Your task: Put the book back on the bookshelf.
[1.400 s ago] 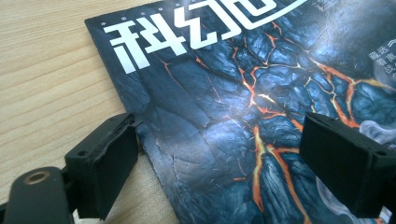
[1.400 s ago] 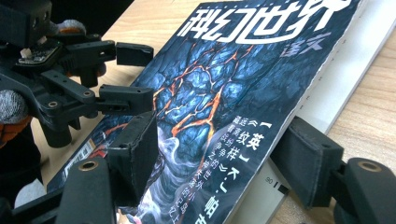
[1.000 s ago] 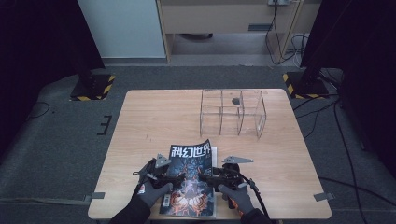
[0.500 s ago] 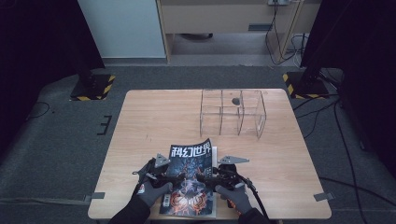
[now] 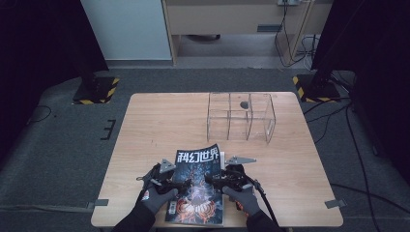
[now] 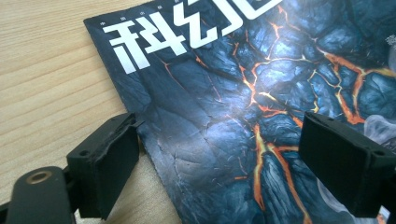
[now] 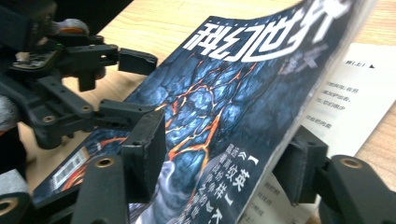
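magazine [image 5: 198, 186] lying at near table [image 5: 145, 125] edge | right gripper [image 7: 219, 163] jaws just closing around lifted cover edge, not pinching yet | left gripper [image 6: 219, 154] gaping over spine side, holding nothing | risk: cover creasing or slipping if squeeze catches too few pages

The worktop [image 5: 145, 145] is evenly and softly lit from above in the high view, while the surroundings beyond it are left in deep darkness. Only faint shadows are cast. A pale sheen is seen on the magazine [image 6: 224, 116] cover. In the gripper views, the nearest parts are rendered soft and blurred.
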The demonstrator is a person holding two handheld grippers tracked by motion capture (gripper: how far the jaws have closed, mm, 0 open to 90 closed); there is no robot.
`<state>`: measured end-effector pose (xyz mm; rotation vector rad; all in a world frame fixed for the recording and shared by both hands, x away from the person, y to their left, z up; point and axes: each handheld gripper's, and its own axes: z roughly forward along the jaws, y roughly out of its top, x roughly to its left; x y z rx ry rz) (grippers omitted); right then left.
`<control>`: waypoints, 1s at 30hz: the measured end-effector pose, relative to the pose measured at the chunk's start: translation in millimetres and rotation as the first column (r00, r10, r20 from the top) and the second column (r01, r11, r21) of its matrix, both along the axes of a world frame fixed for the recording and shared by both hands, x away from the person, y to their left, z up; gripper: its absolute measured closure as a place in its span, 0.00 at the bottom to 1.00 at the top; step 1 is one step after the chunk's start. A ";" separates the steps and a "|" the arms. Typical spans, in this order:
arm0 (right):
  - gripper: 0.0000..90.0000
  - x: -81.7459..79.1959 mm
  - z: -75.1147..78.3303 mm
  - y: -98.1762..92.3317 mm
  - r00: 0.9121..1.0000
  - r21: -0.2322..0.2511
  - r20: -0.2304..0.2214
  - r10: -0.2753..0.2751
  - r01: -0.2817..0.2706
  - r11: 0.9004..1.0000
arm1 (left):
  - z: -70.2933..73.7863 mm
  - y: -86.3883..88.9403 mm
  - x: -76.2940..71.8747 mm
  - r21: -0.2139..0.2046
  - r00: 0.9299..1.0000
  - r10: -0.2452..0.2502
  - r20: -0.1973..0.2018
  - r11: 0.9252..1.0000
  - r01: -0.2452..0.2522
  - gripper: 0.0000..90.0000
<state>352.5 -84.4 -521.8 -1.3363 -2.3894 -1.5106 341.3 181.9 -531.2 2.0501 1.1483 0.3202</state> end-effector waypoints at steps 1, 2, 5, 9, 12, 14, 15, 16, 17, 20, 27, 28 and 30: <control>0.46 0.0 0.0 0.0 1.000 0.000 0.000 0.000 0.000 1.000 | 0.0 0.0 0.0 0.000 1.000 0.000 0.000 1.000 0.000 0.13; 0.48 -1.0 0.5 -1.6 1.000 -0.001 -0.006 0.008 -0.008 1.000 | -0.1 0.4 0.3 0.003 1.000 -0.002 0.003 1.000 0.002 0.14; 0.48 0.4 -1.7 -1.9 1.000 -0.012 -0.013 0.001 -0.001 1.000 | -0.4 0.7 1.0 0.006 1.000 -0.002 0.010 1.000 0.002 0.15; 0.46 3.5 -3.7 -0.8 1.000 -0.016 -0.016 -0.007 0.006 1.000 | -0.9 1.0 0.9 0.007 1.000 -0.006 0.014 1.000 0.006 0.14; 0.47 5.7 -4.0 -0.2 1.000 -0.011 -0.014 -0.007 0.007 1.000 | -0.7 2.5 1.3 -0.022 1.000 0.008 0.000 1.000 -0.008 0.13; 0.51 4.0 -1.7 -1.7 1.000 -0.014 -0.003 0.005 -0.005 1.000 | -0.7 2.4 1.0 -0.023 1.000 0.009 -0.001 1.000 -0.009 0.13; 0.53 2.9 -0.1 -2.8 1.000 -0.004 0.000 0.013 -0.013 1.000 | -0.6 2.3 1.0 -0.021 1.000 0.009 0.000 1.000 -0.009 0.13; 0.56 1.7 1.7 -3.8 1.000 0.005 0.006 0.017 -0.017 1.000 | -0.7 2.3 1.0 -0.022 1.000 0.009 0.000 1.000 -0.009 0.13; 0.56 1.4 2.7 -4.2 1.000 0.008 0.011 0.016 -0.016 1.000 | -0.7 2.4 1.0 -0.024 1.000 0.010 -0.001 1.000 -0.010 0.13; 0.55 4.9 -2.0 -3.0 1.000 -0.026 -0.006 0.012 -0.012 1.000 | -0.6 2.3 0.9 -0.022 1.000 0.009 -0.001 1.000 -0.009 0.13; 0.55 8.8 -5.8 -1.9 1.000 -0.041 0.008 -0.013 0.014 0.999 | -0.5 2.3 0.9 -0.004 1.000 0.000 0.006 1.000 0.000 0.14; 0.56 9.8 -6.2 -0.4 1.000 -0.056 0.016 -0.015 0.016 0.998 | -0.7 3.1 1.5 -0.007 1.000 0.005 0.008 1.000 -0.005 0.14; 0.60 9.5 -5.6 1.5 0.999 -0.077 0.030 -0.019 0.021 0.997 | -0.6 3.5 1.7 -0.011 1.000 0.006 0.006 1.000 -0.006 0.14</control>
